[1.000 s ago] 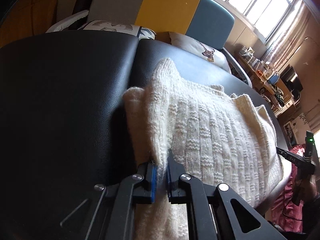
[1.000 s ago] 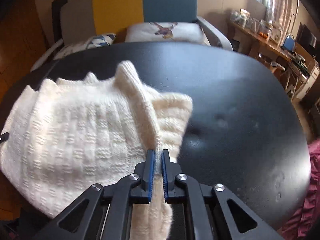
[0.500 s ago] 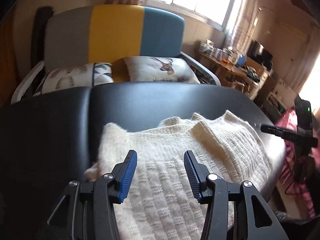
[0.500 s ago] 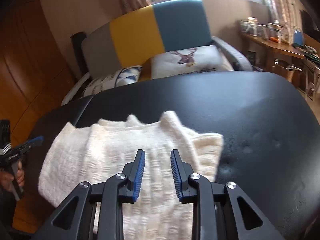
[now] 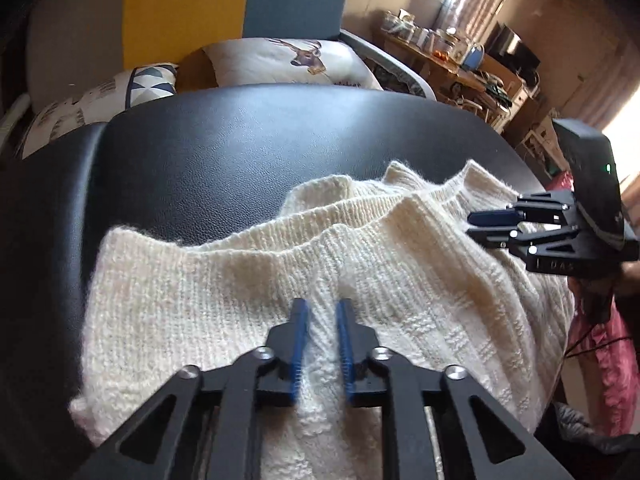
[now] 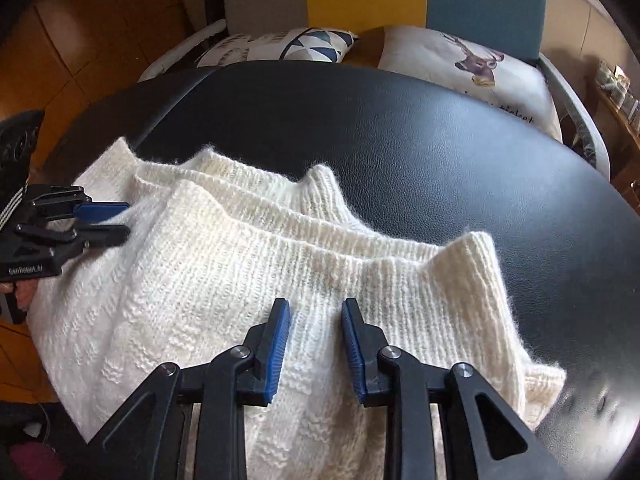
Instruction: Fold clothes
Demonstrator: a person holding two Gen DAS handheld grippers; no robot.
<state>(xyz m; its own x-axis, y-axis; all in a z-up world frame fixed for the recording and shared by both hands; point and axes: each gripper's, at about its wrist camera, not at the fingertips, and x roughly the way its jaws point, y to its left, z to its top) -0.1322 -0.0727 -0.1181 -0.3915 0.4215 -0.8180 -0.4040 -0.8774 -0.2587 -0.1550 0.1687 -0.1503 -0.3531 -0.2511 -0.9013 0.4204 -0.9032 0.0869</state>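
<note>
i see cream ribbed knit sweater (image 6: 224,280) doubled in layers on black padded leather surface (image 6: 440,152). left tool (image 5: 322,308) narrow gap, right tool (image 6: 316,312) wider, both empty above knit. more folds may remain, can't judge.

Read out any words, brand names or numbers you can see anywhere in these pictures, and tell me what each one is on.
"GenRobot.AI": white print on the body of the left gripper, seen from the right wrist view.
"...ticket", partly cut off: dark script on the deer cushion.
Embossed letters on the body of the right gripper: too faint to read.
Small script under the deer in the left wrist view: too blurred to read.
No numbers visible.
</note>
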